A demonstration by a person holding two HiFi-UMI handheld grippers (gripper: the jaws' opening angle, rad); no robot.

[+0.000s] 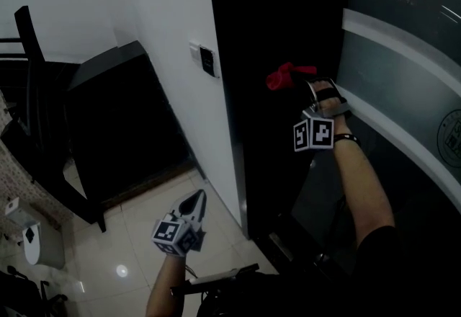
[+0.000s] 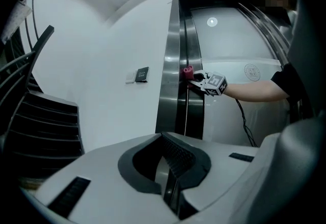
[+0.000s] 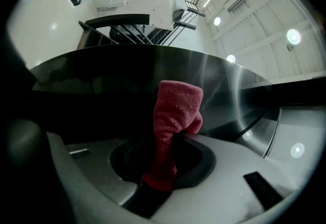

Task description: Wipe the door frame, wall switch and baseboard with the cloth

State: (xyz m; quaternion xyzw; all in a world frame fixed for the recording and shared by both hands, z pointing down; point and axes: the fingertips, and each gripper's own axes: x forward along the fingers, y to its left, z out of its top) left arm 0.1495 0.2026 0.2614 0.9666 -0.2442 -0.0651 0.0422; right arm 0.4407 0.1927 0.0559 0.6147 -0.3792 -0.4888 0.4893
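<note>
My right gripper (image 1: 308, 88) is shut on a red cloth (image 1: 285, 76), holding it up against the dark metal door frame (image 1: 252, 92) at about switch height. In the right gripper view the red cloth (image 3: 174, 116) sticks up from between the jaws and its tip rests on the shiny door frame (image 3: 127, 78). The wall switch (image 1: 207, 61) sits on the white wall just left of the frame. My left gripper (image 1: 193, 204) hangs low over the floor, shut and empty. In the left gripper view I see the wall switch (image 2: 142, 73), the cloth (image 2: 188, 71) and the door frame (image 2: 175, 80).
A glass door with a frosted band (image 1: 403, 70) lies right of the frame. A black chair (image 1: 43, 135) and a dark cabinet (image 1: 122, 121) stand to the left. A white device (image 1: 34, 242) sits on the tiled floor (image 1: 137, 236).
</note>
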